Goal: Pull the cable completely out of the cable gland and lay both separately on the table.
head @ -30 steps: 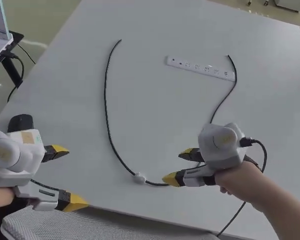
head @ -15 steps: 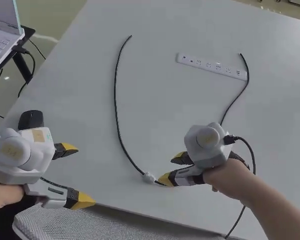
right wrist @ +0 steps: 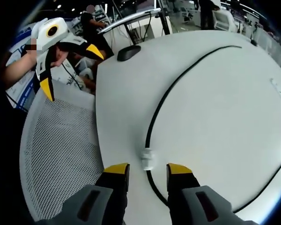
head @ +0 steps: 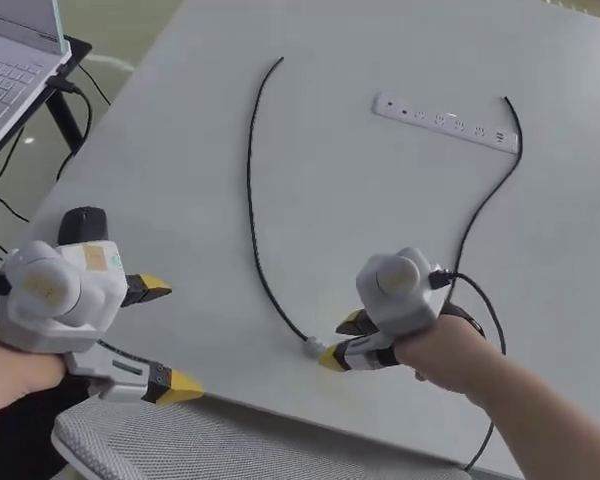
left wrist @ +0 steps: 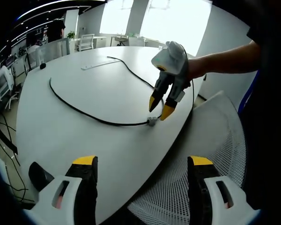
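Thin black cable (head: 250, 200): flat on white table (head: 380, 220), curving away from near edge.
Small white cable gland (head: 312, 347): on cable, near table edge.
Right tool (head: 335, 342): jaws apart, tips flanking gland, unclamped.
Left tool (head: 180, 338): jaws wide, empty, off table edge.

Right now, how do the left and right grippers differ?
Left gripper gapes wide; right gripper is open only narrowly. Left hangs at the table edge over the mesh chair, off the cable; right is down at the table, jaws either side of the cable by the cable gland. Both are open, holding nothing.
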Tool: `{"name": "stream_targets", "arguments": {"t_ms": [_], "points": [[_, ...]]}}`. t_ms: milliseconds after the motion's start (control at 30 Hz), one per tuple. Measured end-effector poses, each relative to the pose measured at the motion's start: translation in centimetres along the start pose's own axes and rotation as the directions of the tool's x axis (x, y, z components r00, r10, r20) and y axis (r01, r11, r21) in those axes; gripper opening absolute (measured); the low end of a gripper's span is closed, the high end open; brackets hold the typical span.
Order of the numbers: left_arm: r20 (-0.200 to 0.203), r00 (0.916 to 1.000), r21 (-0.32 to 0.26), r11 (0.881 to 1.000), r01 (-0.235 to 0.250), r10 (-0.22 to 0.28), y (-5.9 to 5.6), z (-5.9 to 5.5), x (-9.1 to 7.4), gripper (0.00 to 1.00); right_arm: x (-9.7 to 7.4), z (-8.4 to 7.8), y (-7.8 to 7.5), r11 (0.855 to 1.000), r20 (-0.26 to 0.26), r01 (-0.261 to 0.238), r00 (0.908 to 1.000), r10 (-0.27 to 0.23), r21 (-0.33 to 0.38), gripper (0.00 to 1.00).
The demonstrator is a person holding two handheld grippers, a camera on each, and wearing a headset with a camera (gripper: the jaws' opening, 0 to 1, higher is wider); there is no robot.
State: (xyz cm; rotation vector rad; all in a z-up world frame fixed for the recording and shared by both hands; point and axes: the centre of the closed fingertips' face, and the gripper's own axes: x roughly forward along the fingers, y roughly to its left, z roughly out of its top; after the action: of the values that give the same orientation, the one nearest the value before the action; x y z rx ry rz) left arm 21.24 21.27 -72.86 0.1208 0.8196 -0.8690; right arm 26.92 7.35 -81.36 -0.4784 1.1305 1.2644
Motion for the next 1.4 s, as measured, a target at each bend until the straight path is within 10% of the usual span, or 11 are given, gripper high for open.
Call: {"name": "stream_targets", "arguments": {"t_ms": [900, 1400], "points": [[0.002, 0.9999, -0.015, 1.000, 0.014, -0.014, 0.6, -1.2, -0.5, 0.77, 1.5, -0.4, -0.1, 1.000, -0.035, 0.004, 0.9994, -0.003, 0.022, 0.08], [0.016, 0.9992, 0.012, 0.999, 0.035, -0.036, 0.1, 0.7, 0.1, 0.76, 0.1, 1.0, 0.1, 0.998, 0.017, 0.032, 0.9994, -0.032, -0.046, 0.07]]}}
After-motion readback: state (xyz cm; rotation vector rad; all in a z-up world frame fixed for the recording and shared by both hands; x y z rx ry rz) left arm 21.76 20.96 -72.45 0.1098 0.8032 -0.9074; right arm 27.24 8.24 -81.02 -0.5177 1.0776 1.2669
